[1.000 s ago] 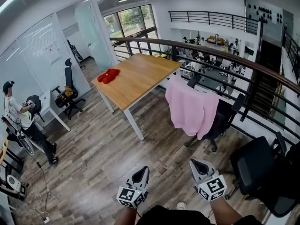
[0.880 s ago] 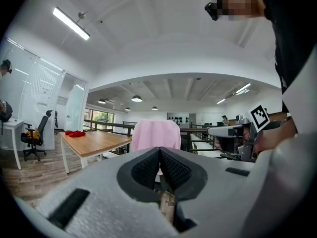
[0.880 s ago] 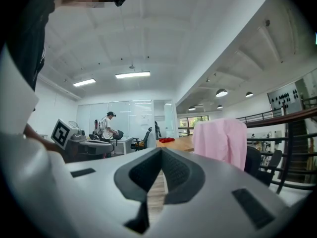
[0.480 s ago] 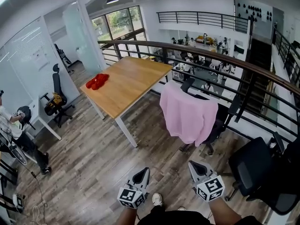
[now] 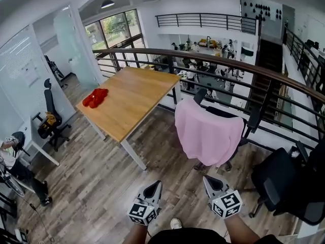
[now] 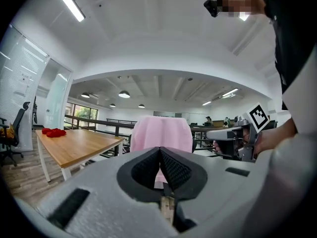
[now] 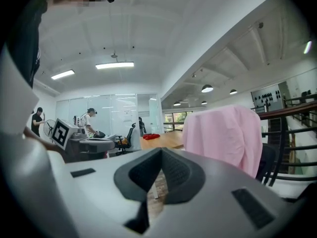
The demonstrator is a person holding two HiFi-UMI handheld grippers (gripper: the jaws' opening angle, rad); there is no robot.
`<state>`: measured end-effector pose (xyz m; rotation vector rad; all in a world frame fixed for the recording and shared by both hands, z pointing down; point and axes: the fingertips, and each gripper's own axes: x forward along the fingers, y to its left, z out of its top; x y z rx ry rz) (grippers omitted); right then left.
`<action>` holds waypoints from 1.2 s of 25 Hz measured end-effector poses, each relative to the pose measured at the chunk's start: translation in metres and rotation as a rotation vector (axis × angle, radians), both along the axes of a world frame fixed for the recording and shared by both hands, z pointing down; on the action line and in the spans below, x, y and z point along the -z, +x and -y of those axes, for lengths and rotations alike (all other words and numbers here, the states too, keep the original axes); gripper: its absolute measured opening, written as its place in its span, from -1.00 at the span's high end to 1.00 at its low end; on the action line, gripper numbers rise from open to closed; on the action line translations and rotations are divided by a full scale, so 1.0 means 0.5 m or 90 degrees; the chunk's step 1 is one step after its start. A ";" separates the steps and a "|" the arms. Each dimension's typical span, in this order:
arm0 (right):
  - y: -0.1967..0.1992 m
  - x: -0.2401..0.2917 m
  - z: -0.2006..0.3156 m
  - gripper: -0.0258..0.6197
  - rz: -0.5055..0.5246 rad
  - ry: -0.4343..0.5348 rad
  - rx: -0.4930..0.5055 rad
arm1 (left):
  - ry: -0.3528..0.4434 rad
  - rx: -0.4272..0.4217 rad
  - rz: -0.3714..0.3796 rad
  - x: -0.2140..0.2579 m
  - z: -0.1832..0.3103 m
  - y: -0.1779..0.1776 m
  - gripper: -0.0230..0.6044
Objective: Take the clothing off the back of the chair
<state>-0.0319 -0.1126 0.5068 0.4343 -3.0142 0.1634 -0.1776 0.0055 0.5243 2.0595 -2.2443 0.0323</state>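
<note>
Floored in grey-brown wood planks (image 5: 101, 172). Fenced along the far side by a curved dark railing (image 5: 218, 59). Furnished with a wood-topped surface (image 5: 133, 98) on white legs and black office chairs (image 5: 50, 100). Walled at left in frosted glass (image 5: 71, 44); lit by windows (image 5: 114, 29) and round ceiling lamps (image 5: 107, 4).

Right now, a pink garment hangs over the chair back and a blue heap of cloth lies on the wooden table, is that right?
Not quite: the heap of cloth on the wooden table is red, not blue, as the head view shows. The pink garment does hang over the back of the chair.
</note>
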 end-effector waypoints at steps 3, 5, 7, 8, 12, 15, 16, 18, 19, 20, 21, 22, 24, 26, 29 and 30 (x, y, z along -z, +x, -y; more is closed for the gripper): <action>-0.030 -0.004 0.011 0.91 -0.007 -0.001 -0.025 | 0.004 -0.024 -0.006 -0.006 0.020 -0.038 0.88; -0.049 -0.006 0.015 0.91 -0.015 -0.001 -0.032 | 0.006 -0.033 -0.014 -0.012 0.028 -0.060 0.88; -0.067 -0.007 0.012 0.91 -0.020 -0.004 -0.039 | 0.004 -0.049 -0.013 -0.013 0.033 -0.079 0.88; -0.072 -0.007 0.010 0.91 -0.020 -0.004 -0.047 | 0.003 -0.061 -0.010 -0.012 0.036 -0.086 0.88; -0.072 -0.001 0.006 0.91 -0.009 0.009 -0.087 | 0.007 -0.108 -0.002 -0.010 0.053 -0.094 0.88; -0.065 0.003 0.010 0.91 -0.004 0.019 -0.108 | 0.008 -0.135 -0.004 -0.015 0.072 -0.094 0.88; -0.062 0.003 0.015 0.91 -0.005 0.019 -0.115 | 0.007 -0.141 -0.007 -0.016 0.081 -0.096 0.88; -0.048 0.002 0.034 0.91 -0.007 0.019 -0.135 | 0.005 -0.153 -0.011 -0.020 0.104 -0.094 0.88; -0.038 0.001 0.047 0.91 -0.007 0.019 -0.147 | 0.003 -0.160 -0.012 -0.021 0.117 -0.092 0.88; -0.030 0.000 0.060 0.91 -0.007 0.019 -0.158 | 0.002 -0.165 -0.011 -0.022 0.130 -0.092 0.88; -0.021 0.000 0.072 0.91 -0.006 0.018 -0.168 | 0.001 -0.169 -0.011 -0.022 0.143 -0.093 0.88; -0.013 -0.001 0.082 0.91 -0.005 0.018 -0.177 | 0.000 -0.171 -0.010 -0.022 0.156 -0.096 0.88; 0.001 0.000 0.106 0.91 -0.005 0.021 -0.193 | 0.002 -0.173 -0.010 -0.019 0.184 -0.103 0.88; 0.015 0.001 0.136 0.91 -0.004 0.021 -0.210 | 0.005 -0.175 -0.010 -0.014 0.217 -0.109 0.88; 0.028 0.000 0.180 0.91 -0.002 0.012 -0.226 | 0.007 -0.182 -0.006 -0.004 0.266 -0.114 0.88; 0.031 -0.001 0.193 0.91 -0.002 0.010 -0.230 | 0.006 -0.185 -0.006 -0.002 0.282 -0.116 0.88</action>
